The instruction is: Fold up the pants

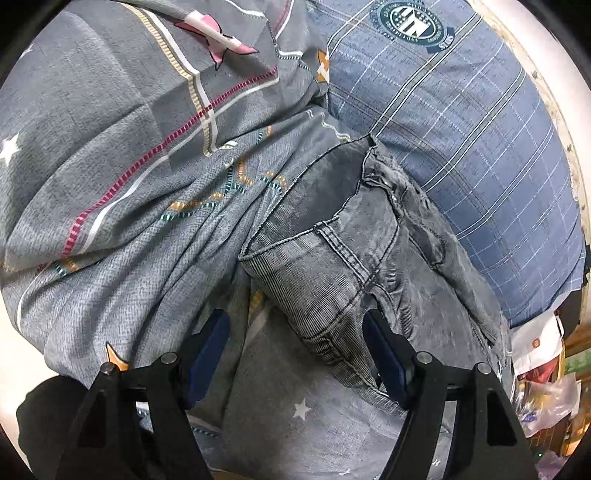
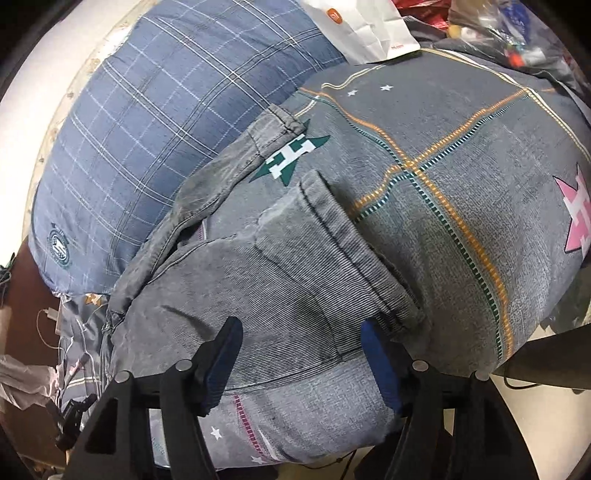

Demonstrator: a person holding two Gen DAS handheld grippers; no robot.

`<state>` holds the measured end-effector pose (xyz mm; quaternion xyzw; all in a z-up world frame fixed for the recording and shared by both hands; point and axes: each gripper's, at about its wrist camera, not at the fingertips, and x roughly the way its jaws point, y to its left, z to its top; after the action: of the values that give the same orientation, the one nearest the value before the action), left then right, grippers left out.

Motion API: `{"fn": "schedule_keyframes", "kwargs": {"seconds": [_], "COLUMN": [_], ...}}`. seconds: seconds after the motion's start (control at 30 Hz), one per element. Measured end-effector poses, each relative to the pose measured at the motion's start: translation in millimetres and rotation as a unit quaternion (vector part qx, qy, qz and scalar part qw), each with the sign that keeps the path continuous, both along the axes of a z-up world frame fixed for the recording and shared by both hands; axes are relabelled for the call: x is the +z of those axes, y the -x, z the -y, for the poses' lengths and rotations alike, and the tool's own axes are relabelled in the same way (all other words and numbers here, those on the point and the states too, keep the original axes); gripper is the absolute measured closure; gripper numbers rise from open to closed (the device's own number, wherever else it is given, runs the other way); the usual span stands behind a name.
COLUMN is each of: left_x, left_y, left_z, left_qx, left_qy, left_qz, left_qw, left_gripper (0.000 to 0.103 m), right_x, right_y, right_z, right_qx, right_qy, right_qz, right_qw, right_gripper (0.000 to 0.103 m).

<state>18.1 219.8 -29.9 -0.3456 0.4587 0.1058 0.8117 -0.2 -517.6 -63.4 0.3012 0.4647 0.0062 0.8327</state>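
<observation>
Grey denim pants lie folded on a grey patterned bedcover. In the left wrist view my left gripper is open, with the folded hem end of the pants between its blue pads. The right pad is at the denim's edge; the left pad stands apart from it. In the right wrist view the pants spread out ahead, one leg end reaching far up. My right gripper is open just over the near denim, its pads not pressing on it.
A blue plaid pillow lies beside the pants. A white paper bag and plastic-wrapped clutter sit beyond the bedcover. White cables hang at the bed's edge.
</observation>
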Motion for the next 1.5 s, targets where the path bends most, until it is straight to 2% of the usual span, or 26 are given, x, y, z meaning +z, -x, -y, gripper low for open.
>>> {"fn": "schedule_keyframes", "kwargs": {"seconds": [0.2,0.47,0.6,0.67,0.7,0.77,0.83,0.87,0.9,0.93,1.0,1.1,1.2,1.3,1.37,1.43,1.47,1.5], "left_x": [-15.5,15.6,-7.5,-24.7,-28.6,-23.2,-18.3,-17.9,-19.6,-22.1,-18.7,9.4,43.4,56.6,45.3,18.7,-4.0,-16.1], "left_y": [-18.5,-4.9,-18.2,-25.4,-26.2,-28.5,-33.9,-36.1,-38.5,-40.0,-36.1,-19.6,0.3,19.8,31.9,26.0,19.9,18.9], "left_z": [10.1,20.3,18.1,12.9,11.3,12.2,14.3,14.3,13.0,11.3,10.8,24.6,42.7,61.0,66.0,60.7,49.5,39.8], "left_qx": [-0.004,-0.016,-0.016,-0.004,-0.002,-0.002,-0.011,-0.009,-0.007,-0.002,0.000,-0.009,-0.011,-0.008,-0.001,0.000,0.006,0.011], "left_qy": [0.033,0.048,0.072,0.073,0.074,0.058,0.043,0.035,0.031,0.031,0.023,-0.033,-0.085,-0.108,-0.113,-0.113,-0.090,-0.064], "left_qz": [-0.022,0.040,0.014,-0.008,-0.006,0.005,0.004,-0.001,-0.008,-0.013,-0.008,0.029,0.076,0.095,0.084,0.035,-0.009,-0.030], "left_qw": [0.9992,0.9979,0.9972,0.9973,0.9972,0.9983,0.9990,0.9993,0.9995,0.9994,0.9997,0.9990,0.9934,0.9895,0.9901,0.9930,0.9959,0.9974], "left_gripper": [0.029,0.029,0.029,0.029,0.030,0.035,0.062,0.069,0.082,0.090,0.094,0.095,0.096,0.097,0.097,0.093,0.093,0.087], "right_x": [-9.1,-8.6,-8.7,-8.2,-7.7,-7.3,-8.0,-8.8,-10.0,-11.4,-14.4,-22.5,-24.1,-24.3,-24.0,-23.6,-22.9,-21.1], "right_y": [-0.9,0.8,-1.8,-2.1,-1.9,-1.4,-1.6,-2.5,-3.6,-5.2,-8.9,-18.5,-25.0,-29.5,-31.4,-33.6,-35.1,-37.0], "right_z": [1.3,-1.9,-4.9,-6.6,-6.8,-6.0,-3.6,-2.7,-2.0,-1.6,-2.2,-5.7,-11.4,-18.2,-21.4,-23.6,-26.1,-29.4], "right_qx": [-0.001,0.004,0.009,0.012,0.013,0.013,0.010,0.009,0.007,0.006,0.007,0.018,0.033,0.050,0.057,0.061,0.064,0.070], "right_qy": [-0.007,-0.004,-0.006,-0.004,-0.003,-0.001,-0.004,-0.005,-0.008,-0.010,-0.007,0.001,0.018,0.035,0.040,0.043,0.047,0.056], "right_qz": [-0.007,-0.004,-0.003,0.000,0.001,0.002,0.002,-0.002,-0.007,-0.012,-0.025,-0.057,-0.069,-0.076,-0.077,-0.080,-0.082,-0.085], "right_qw": [1.000,1.000,1.000,1.000,1.000,1.000,1.000,1.000,1.000,1.000,1.000,0.998,0.997,0.995,0.995,0.994,0.994,0.992], "right_gripper": [0.033,0.033,0.033,0.033,0.033,0.033,0.033,0.033,0.033,0.033,0.033,0.033,0.027,0.024,0.021,0.019,0.018,0.018]}}
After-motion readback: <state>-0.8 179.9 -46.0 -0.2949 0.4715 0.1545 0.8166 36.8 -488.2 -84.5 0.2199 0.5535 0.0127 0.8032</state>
